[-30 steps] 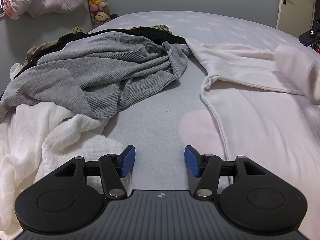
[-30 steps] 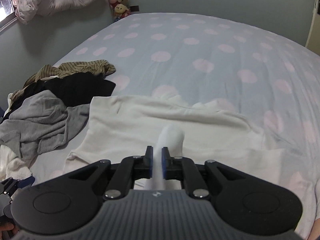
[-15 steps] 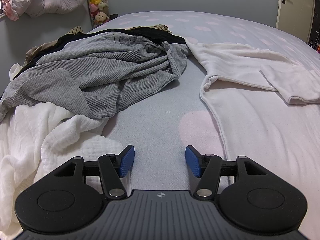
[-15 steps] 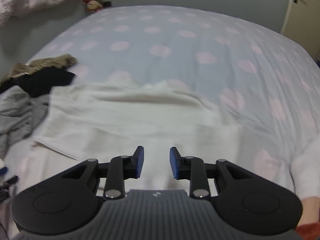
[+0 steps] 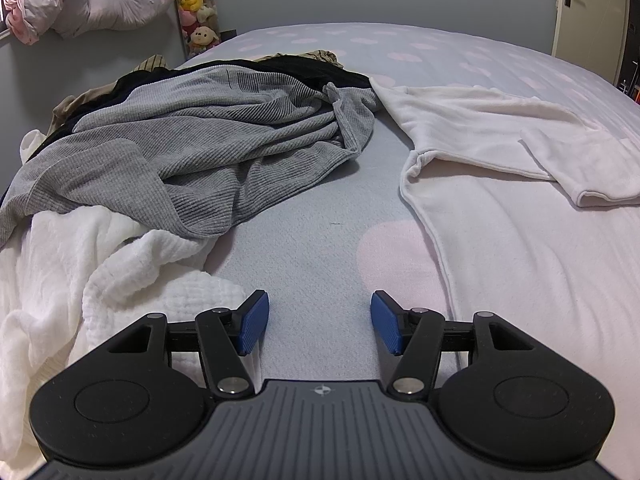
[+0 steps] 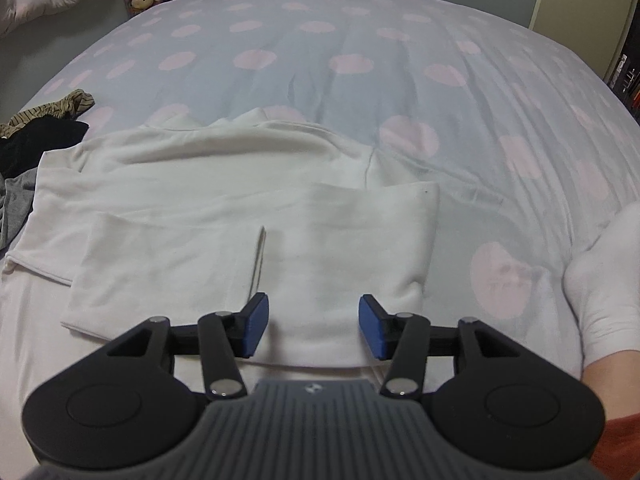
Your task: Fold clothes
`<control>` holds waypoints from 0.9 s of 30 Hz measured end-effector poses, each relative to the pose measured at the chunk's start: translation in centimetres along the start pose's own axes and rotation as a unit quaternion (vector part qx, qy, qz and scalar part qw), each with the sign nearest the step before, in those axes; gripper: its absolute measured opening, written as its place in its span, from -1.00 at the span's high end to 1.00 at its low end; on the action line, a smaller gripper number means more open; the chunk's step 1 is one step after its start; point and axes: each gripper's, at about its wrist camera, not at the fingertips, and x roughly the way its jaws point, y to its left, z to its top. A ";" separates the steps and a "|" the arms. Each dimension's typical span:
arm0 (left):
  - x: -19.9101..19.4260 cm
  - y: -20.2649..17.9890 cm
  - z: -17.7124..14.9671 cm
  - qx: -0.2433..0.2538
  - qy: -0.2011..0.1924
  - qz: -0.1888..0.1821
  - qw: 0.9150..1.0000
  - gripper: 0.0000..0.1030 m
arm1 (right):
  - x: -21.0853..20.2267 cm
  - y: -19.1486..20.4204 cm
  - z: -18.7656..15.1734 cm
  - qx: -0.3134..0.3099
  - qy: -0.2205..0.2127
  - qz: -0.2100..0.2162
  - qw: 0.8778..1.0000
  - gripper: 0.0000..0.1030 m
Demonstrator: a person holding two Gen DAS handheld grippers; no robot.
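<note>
1. The white garment [image 6: 224, 208] lies spread flat on the dotted bed cover [image 6: 360, 60]. In the right wrist view it fills the area from about 9 o'clock to 1 o'clock of the right gripper [image 6: 313, 328].
2. One sleeve [image 6: 256, 256] is folded across the body of the garment. Its cuff end lies directly under the right gripper and at 12 o'clock of it.
3. The jaws of the right gripper are opening. They stand apart above the sleeve, and the blue pads [image 6: 256, 330] do not press on the cloth.
4. The left gripper [image 5: 320, 326] is half open and holds nothing. Bare bed cover is between its jaws.
5. In the left wrist view the white garment [image 5: 520, 240] lies from 12 to 3 o'clock of the left gripper. Its edge runs just beside the right finger.
6. A grey ribbed garment [image 5: 192, 148] lies at 10 to 11 o'clock of the left gripper, on a pile with black clothes [image 5: 312, 70].
7. A white textured cloth [image 5: 80, 264] lies at 9 o'clock, beside the left finger.
</note>
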 end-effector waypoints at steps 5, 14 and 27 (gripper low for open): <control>0.0 0.0 0.1 0.000 0.003 -0.002 1.000 -0.07 | 1.4 0.5 0.0 0.000 0.004 0.004 1.000 -0.04; 0.0 0.0 0.2 0.002 0.007 -0.004 1.000 -0.08 | 3.2 1.1 -0.3 -0.018 0.006 -0.002 1.000 0.59; 0.0 0.0 0.2 0.002 0.008 -0.002 1.000 -0.08 | -0.4 0.2 1.6 0.017 -0.025 0.038 0.999 0.73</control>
